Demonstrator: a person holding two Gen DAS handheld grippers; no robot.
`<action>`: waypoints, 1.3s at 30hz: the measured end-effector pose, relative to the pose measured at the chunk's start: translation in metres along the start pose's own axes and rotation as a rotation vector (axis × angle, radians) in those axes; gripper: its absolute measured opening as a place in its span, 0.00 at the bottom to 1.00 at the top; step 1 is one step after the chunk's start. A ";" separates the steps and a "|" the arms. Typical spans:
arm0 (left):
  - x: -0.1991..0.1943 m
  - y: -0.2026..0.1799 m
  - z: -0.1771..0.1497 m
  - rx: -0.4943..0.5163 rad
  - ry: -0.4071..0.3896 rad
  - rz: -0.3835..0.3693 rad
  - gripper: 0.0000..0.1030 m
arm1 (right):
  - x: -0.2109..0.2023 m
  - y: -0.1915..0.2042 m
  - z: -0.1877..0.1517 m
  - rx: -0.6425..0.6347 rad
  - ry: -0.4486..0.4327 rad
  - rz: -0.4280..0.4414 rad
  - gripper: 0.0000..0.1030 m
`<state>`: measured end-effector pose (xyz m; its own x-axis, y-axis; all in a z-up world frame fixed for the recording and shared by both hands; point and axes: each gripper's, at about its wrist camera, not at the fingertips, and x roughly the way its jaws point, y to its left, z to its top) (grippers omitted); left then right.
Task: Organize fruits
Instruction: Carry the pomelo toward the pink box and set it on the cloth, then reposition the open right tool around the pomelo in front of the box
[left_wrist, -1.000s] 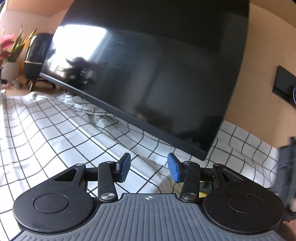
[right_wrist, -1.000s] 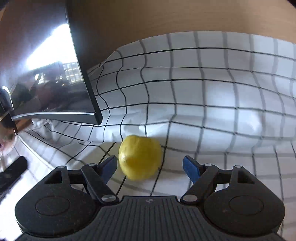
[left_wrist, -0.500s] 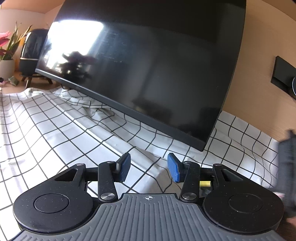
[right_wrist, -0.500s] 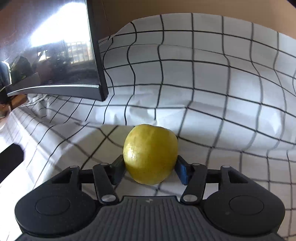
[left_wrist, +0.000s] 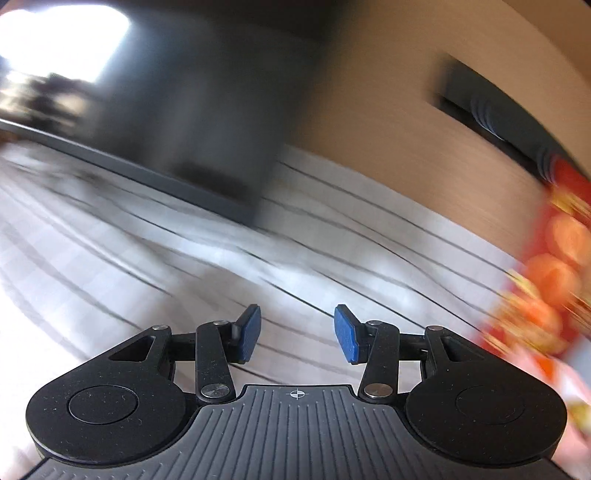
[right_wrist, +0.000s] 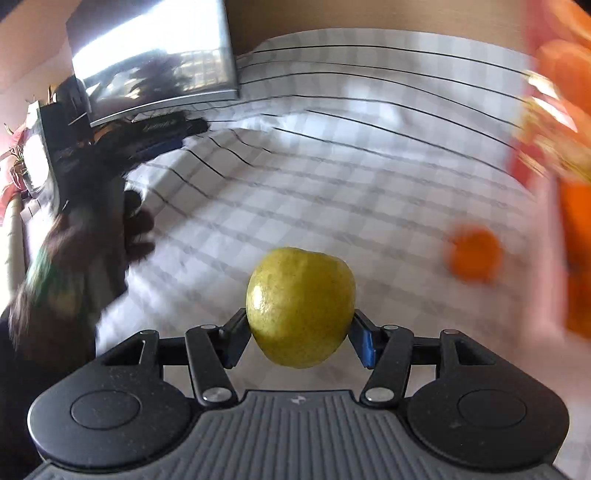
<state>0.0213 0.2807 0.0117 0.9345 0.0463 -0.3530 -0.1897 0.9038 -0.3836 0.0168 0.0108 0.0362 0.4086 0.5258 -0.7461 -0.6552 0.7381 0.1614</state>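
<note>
A yellow-green apple (right_wrist: 300, 306) hangs above the checked cloth (right_wrist: 332, 192), with my right gripper (right_wrist: 301, 341) shut on its two sides. To its right an orange fruit (right_wrist: 474, 254) lies on the cloth, blurred. Further right stands a red box printed with oranges (right_wrist: 569, 155), also seen blurred at the right edge of the left wrist view as the red box (left_wrist: 554, 280). My left gripper (left_wrist: 297, 334) stands open over the cloth (left_wrist: 184, 266) with nothing between its blue pads.
A large dark monitor (left_wrist: 177, 96) stands at the back of the table; in the right wrist view the monitor (right_wrist: 159, 59) is at the upper left. A person's hand holding the other gripper (right_wrist: 92, 229) is at the left. A wooden wall (left_wrist: 388, 110) runs behind.
My right gripper closed on the apple, lifted it off the cloth and swung toward the red box. The left gripper's view swung right, bringing the red box into sight; its jaws kept their opening.
</note>
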 end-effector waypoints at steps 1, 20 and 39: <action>0.005 -0.015 -0.004 0.027 0.041 -0.067 0.47 | -0.016 -0.010 -0.016 -0.001 -0.010 -0.025 0.56; 0.064 -0.208 -0.070 0.380 0.328 -0.111 0.54 | -0.072 -0.113 -0.106 0.065 -0.166 -0.189 0.56; 0.053 -0.198 -0.090 0.310 0.297 -0.122 0.52 | -0.071 -0.123 -0.111 0.132 -0.229 -0.238 0.84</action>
<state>0.0811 0.0655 -0.0078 0.8087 -0.1516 -0.5684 0.0580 0.9821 -0.1794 -0.0024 -0.1647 -0.0024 0.6814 0.4025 -0.6114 -0.4430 0.8916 0.0932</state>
